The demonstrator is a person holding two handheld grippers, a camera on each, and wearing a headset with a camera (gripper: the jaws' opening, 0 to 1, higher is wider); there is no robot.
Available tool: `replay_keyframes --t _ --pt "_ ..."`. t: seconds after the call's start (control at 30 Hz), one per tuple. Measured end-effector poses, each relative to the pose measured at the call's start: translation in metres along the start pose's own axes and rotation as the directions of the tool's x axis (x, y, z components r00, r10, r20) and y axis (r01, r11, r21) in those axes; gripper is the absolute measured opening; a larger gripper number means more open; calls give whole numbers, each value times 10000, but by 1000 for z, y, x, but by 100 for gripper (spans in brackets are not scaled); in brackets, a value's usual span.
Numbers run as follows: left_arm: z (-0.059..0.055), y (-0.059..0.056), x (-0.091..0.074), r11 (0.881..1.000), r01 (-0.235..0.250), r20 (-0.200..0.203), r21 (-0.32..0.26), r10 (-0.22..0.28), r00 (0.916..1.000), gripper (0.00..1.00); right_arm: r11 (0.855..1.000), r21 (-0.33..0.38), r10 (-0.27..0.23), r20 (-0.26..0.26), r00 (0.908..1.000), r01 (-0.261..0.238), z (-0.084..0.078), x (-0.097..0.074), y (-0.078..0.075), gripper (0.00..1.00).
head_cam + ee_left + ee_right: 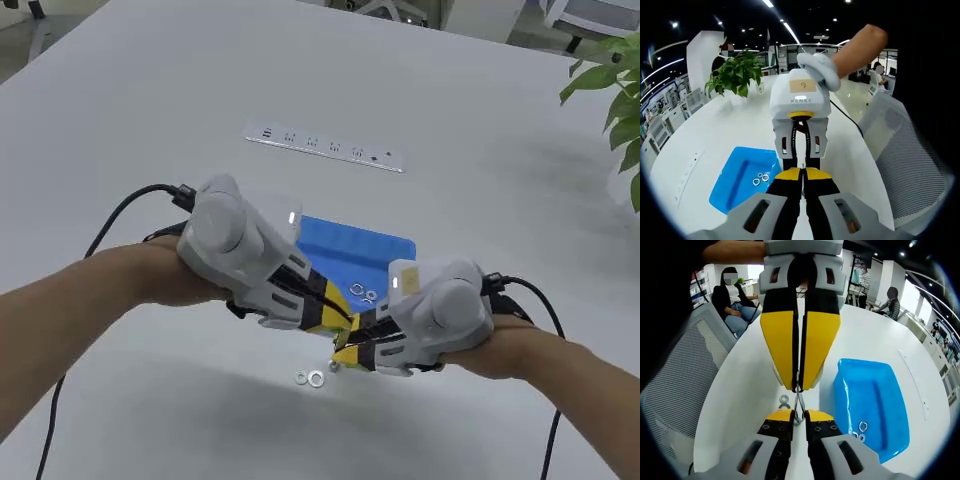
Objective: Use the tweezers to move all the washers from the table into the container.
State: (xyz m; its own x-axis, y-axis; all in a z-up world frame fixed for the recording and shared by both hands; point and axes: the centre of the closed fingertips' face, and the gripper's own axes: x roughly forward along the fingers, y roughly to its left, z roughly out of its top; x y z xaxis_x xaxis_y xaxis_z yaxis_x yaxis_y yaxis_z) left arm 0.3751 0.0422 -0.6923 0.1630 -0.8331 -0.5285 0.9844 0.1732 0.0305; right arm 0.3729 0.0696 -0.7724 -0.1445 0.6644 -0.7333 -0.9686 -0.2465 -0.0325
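Note:
My two grippers meet tip to tip over the white table, just in front of the blue container. The left gripper comes from the left with its yellow jaws shut on thin metal tweezers. The right gripper faces it, and its jaws close on the tweezers' other end. From the right gripper view, the left gripper hangs above my own jaws. Two washers lie on the table below the tips. Three washers lie in the container.
A white power strip lies flat beyond the container. A green plant stands at the table's right edge. Mesh chairs and seated people are around the table. Cables trail from both grippers.

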Motion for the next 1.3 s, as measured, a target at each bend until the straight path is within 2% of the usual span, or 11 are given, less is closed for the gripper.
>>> replay_keyframes --t 0.6,0.83,1.03,1.17,1.27,1.3 --pt "2 -1 2 9997 -13 45 -235 14 10000 5 9999 -146 -17 -29 10000 16 -1 0 1 8" --pt "2 -1 3 9996 -46 -50 -285 45 10000 6 9999 -137 -19 -8 10000 19 -1 -1 1 8" --pt "1 2 0 9990 -163 4 -427 163 9999 15 9999 -147 -16 -13 10000 16 -3 -2 1 8" --pt "-2 4 -2 9977 -236 -69 -635 232 9997 28 9999 -154 -15 -13 10000 15 -3 -2 1 8" --pt "-4 3 -3 9976 -243 -60 -645 240 9997 34 9999 -161 -25 -9 10000 25 -3 -2 1 8" --pt "-5 3 -3 9959 -282 -54 -859 278 9996 40 9999 -142 -26 -1 10000 26 -3 -2 0 8"
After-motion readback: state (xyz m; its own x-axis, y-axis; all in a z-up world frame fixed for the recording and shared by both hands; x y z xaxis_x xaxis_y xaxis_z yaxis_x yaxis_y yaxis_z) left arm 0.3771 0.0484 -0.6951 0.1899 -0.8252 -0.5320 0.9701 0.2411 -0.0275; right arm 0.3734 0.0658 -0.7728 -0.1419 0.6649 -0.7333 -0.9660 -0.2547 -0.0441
